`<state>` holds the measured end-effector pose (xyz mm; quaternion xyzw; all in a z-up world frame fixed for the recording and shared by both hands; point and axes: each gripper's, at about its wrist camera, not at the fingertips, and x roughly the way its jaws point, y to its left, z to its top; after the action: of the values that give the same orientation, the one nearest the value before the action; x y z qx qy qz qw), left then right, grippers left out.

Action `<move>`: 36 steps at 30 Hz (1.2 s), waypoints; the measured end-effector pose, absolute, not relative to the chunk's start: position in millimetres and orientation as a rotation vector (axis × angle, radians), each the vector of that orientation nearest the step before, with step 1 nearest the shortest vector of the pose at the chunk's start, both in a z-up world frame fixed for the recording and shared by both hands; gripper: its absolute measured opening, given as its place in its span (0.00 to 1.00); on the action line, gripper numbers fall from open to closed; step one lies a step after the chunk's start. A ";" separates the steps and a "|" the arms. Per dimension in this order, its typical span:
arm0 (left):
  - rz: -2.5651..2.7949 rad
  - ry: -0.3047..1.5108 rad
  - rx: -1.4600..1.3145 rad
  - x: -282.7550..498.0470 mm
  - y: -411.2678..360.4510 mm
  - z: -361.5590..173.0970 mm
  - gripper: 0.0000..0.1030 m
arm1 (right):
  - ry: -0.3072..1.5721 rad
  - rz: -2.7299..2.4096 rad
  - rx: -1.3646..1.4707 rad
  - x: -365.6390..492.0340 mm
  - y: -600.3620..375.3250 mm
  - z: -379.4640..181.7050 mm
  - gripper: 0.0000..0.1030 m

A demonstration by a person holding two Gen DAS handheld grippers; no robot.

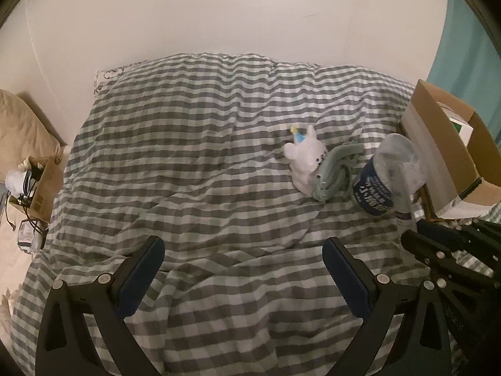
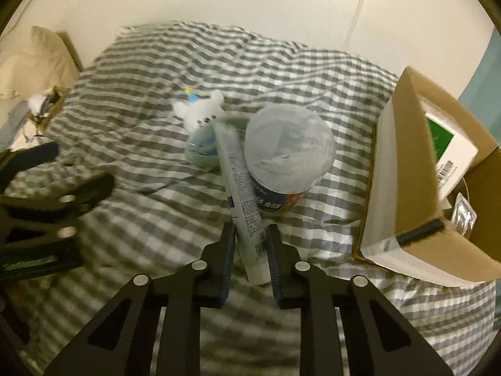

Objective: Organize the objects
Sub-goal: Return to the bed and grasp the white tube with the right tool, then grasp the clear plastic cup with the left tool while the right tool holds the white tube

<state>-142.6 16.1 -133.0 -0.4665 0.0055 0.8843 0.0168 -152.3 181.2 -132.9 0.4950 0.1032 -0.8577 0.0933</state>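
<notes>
My right gripper (image 2: 250,235) is shut on a grey-white tube (image 2: 242,194) and holds it above the checked bed. Behind the tube a clear-lidded cup with a dark label (image 2: 289,153) lies on the bed, also in the left wrist view (image 1: 388,175). A white plush toy (image 1: 305,159) and a grey-green coiled item (image 1: 336,172) lie beside it; the plush shows in the right wrist view (image 2: 200,109). An open cardboard box (image 2: 416,188) stands to the right, also in the left wrist view (image 1: 444,144). My left gripper (image 1: 244,250) is open and empty over the bed.
The grey checked duvet (image 1: 194,156) covers the bed against a white wall. A small cardboard box with cables (image 1: 37,188) and a beige cushion (image 1: 22,125) sit left of the bed. The big box holds a white-green carton (image 2: 447,144).
</notes>
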 end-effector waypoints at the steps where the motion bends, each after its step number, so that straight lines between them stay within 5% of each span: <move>1: 2.751 0.016 -1.445 -141.3 17.7 -131.3 1.00 | 0.304 -2.544 1.458 -147.7 182.4 -129.4 0.17; 16: 2.682 0.063 -1.320 -143.7 79.6 -107.8 1.00 | 0.114 -2.677 1.301 -131.7 213.3 -54.8 0.14; 36: 2.552 0.111 -1.244 -206.9 151.4 -150.1 0.99 | -0.119 -2.698 1.377 -153.9 264.2 -65.8 0.14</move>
<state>-206.9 151.4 -150.1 -0.4330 0.0385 0.8880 0.1498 -153.9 264.2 -65.8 0.4535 -0.0393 -0.8887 0.0550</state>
